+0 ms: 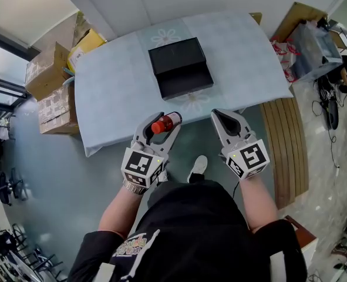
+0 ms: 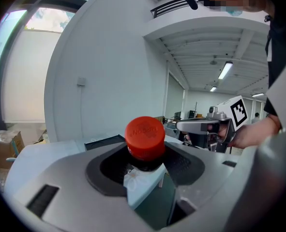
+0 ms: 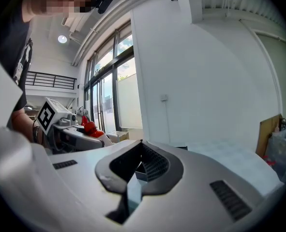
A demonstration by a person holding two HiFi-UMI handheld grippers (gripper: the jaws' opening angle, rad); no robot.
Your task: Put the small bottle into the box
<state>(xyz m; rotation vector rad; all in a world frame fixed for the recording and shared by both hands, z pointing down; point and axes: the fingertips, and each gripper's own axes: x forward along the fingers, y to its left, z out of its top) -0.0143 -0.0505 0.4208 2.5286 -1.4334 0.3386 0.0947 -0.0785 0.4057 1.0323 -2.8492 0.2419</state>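
Note:
A small bottle with a red cap [image 1: 160, 125] is held above the near table edge, with my left gripper [image 1: 163, 124] shut on it. In the left gripper view the red cap [image 2: 144, 136] sticks up between the dark pads [image 2: 181, 166]. The black box [image 1: 180, 68] lies open in the middle of the table [image 1: 108, 87], beyond both grippers. My right gripper [image 1: 221, 117] hovers to the right of the bottle, shut, with nothing in it. The right gripper view shows its jaws meeting at the tips, and the bottle [image 3: 88, 127] off to the left.
Cardboard boxes [image 1: 53, 93] are stacked on the floor left of the table. A slatted wooden bench [image 1: 287, 145] stands at the right, with bags and clutter [image 1: 314, 46] behind it. The person's shoe [image 1: 198, 168] shows below the grippers.

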